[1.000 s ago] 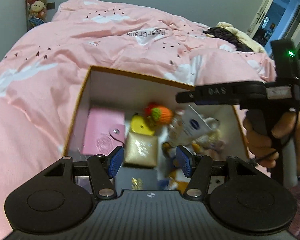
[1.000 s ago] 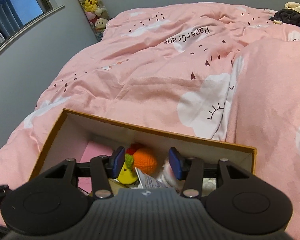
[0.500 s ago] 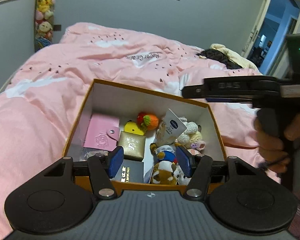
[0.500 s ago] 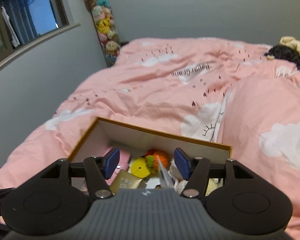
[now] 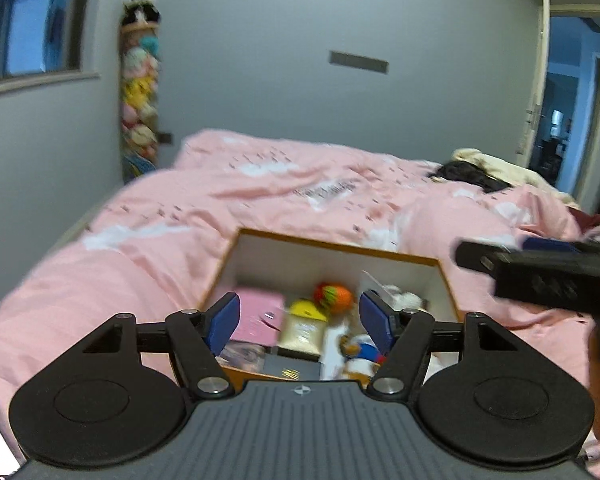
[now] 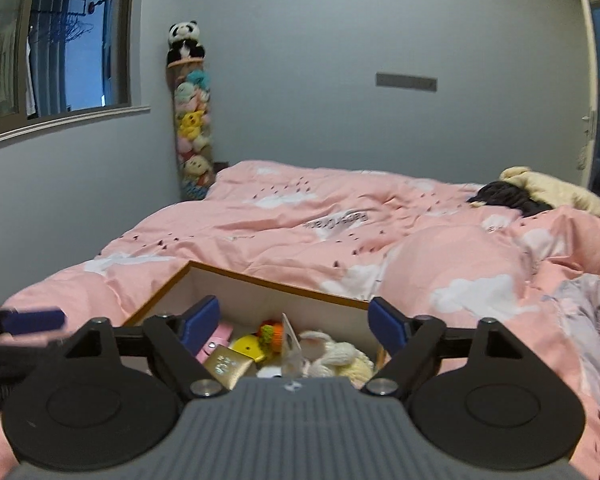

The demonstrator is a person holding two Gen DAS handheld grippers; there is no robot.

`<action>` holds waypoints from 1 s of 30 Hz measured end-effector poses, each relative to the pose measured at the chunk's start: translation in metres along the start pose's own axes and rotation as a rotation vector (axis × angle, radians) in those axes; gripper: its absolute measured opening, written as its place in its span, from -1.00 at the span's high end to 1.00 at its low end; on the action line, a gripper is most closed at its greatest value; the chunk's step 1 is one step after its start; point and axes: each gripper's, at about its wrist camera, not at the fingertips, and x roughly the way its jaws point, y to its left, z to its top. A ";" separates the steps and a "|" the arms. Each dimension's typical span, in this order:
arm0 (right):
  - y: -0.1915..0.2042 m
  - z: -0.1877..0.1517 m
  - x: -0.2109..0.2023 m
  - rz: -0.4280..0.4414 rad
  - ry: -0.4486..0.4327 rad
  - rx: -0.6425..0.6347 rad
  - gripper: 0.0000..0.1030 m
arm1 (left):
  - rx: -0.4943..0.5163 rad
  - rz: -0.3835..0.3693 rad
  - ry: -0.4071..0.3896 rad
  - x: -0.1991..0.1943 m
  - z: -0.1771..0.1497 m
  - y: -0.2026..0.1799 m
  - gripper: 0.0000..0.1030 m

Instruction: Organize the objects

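An orange-rimmed cardboard box (image 5: 332,245) (image 6: 260,280) sits on the pink bed. Inside lie a pink wallet (image 5: 258,316), a gold case (image 5: 303,330) (image 6: 226,368), a yellow toy (image 6: 247,346), an orange knitted ball (image 5: 334,297) (image 6: 272,332), a white tube (image 6: 291,346), a white plush (image 6: 332,354) and a black box (image 5: 290,368). My left gripper (image 5: 298,322) hovers back from the box's near edge, its jaws opening with nothing between them. My right gripper (image 6: 296,322) also hangs above the near side, jaws opening and empty. It shows at the right of the left wrist view (image 5: 540,276).
A pink duvet (image 6: 340,232) covers the bed. Dark and cream clothes (image 6: 532,196) lie at the far right. A column of plush toys (image 6: 192,128) stands in the corner by the window. A door stands open at the right (image 5: 572,104).
Both grippers have drawn back and risen from the box and tilted up, so the room now shows. Both pairs of jaws stand wider, the right one much wider.
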 end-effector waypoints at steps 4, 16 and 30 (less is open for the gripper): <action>0.001 -0.022 -0.006 -0.060 -0.024 0.012 -0.96 | -0.012 0.061 0.004 0.003 -0.004 0.004 -0.58; 0.005 -0.070 0.037 -0.127 0.195 0.066 -0.97 | 0.033 0.100 0.174 0.036 -0.044 0.007 -0.59; 0.007 -0.088 0.068 -0.161 0.275 0.091 -0.98 | 0.069 0.160 0.207 0.061 -0.051 0.011 -0.59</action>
